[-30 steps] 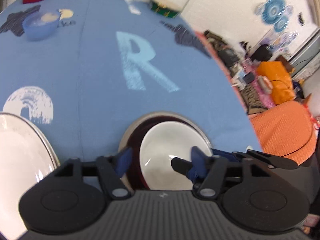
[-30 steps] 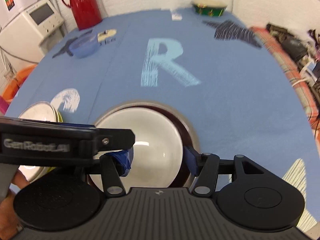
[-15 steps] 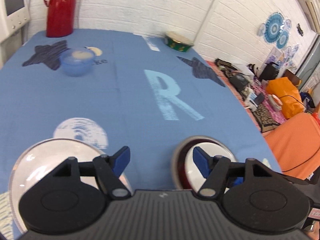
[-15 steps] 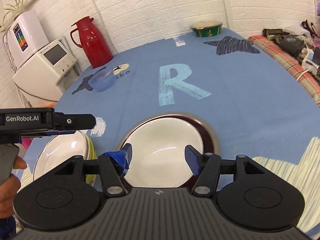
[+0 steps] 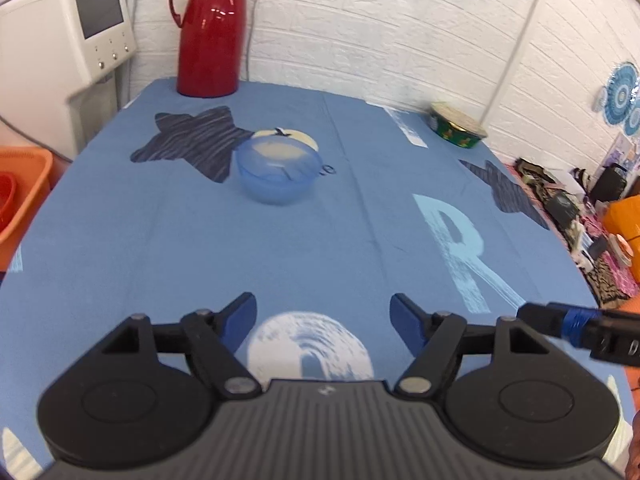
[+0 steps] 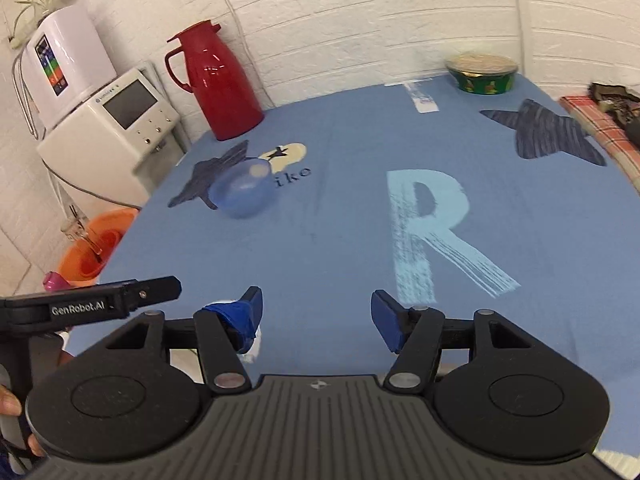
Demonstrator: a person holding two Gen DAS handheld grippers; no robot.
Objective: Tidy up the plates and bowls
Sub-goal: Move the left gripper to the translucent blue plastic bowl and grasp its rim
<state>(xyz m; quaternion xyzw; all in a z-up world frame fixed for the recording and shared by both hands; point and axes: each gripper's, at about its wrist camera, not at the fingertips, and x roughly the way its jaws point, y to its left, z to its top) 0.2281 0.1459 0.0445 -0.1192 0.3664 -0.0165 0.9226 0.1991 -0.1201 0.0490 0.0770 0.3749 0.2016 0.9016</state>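
From the left wrist, our left gripper [image 5: 323, 320] hung with its jaws spread wide and nothing between them, above a white round print on the blue tablecloth [image 5: 160, 248]. The blue bowl [image 5: 277, 173] sat well ahead of us, toward the table's far left corner, touching the tip of a dark star print. A red jug [image 5: 209, 28] stood at the far left corner itself, and a green tin [image 5: 458, 129] at the far right edge. The tip of our right gripper [image 5: 576, 334] poked in from the right side.

From the right wrist, our right gripper [image 6: 316, 318] was likewise released and empty (blue tape was wrapped round its left finger [image 6: 240, 318]). It hovered over bare cloth near the table's near edge, beside the big pale "R" [image 6: 436, 236]. The bowl [image 6: 243, 191] appeared blurred toward the left edge, short of the jug [image 6: 214, 86]. The tin [image 6: 482, 73] stood at the far edge. Our left gripper's body [image 6: 96, 302] reached in from the left, a hand [image 6: 8, 404] gripping its handle. No plates showed in either view.
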